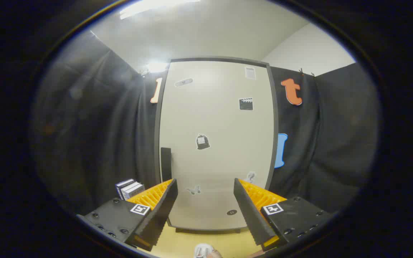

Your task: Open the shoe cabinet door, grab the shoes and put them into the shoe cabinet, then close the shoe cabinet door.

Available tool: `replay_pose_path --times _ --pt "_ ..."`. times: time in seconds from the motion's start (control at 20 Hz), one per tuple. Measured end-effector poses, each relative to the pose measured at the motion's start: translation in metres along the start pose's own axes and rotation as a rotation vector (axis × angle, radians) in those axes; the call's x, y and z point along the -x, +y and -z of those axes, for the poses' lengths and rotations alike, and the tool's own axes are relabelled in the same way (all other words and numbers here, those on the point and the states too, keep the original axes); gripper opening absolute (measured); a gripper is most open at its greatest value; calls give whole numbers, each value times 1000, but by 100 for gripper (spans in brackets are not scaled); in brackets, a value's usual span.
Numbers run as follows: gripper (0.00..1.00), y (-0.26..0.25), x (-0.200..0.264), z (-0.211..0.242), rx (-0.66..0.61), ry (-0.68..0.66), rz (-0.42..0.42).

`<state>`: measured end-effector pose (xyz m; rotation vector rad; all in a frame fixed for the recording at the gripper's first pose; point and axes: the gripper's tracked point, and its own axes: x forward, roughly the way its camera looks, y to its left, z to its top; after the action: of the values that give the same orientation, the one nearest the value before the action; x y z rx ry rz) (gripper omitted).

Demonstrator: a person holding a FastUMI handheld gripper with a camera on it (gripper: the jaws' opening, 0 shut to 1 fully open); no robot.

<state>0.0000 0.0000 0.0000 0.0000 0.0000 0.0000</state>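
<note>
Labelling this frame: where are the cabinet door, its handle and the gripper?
cabinet door [221, 122]: gripper view, bare panel centre.
handle [166, 164]: gripper view, dark bar's middle.
gripper [205, 190]: gripper view, open, midway between fingertips.

Tool [205, 195] — black screwed blocks, each with a square black-and-white marker.

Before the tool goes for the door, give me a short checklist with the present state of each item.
1. Cabinet door closed: ok, it sits flush in its frame.
2. Handle in sight: ok, dark vertical bar at the door's left edge, just beyond the left finger.
3. Tool open and holding nothing: ok, fingers spread wide.
4. Tool lined up on handle: not ok, it faces the door's middle.
5. Shoe within reach: cannot tell, just a pale edge shows on the floor below the fingers.
</note>
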Motion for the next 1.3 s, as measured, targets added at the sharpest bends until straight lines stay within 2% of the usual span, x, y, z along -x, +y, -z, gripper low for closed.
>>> replay_pose_path --times 0.3,0.6,0.9,1.3 --pt "98 -3 -4 1 -15 15 -71" --pt "98 -1 -8 2 -27 15 -101" --pt "98 11 -19 7 -36 31 -75" --pt "98 52 -51 15 -60 36 -61"
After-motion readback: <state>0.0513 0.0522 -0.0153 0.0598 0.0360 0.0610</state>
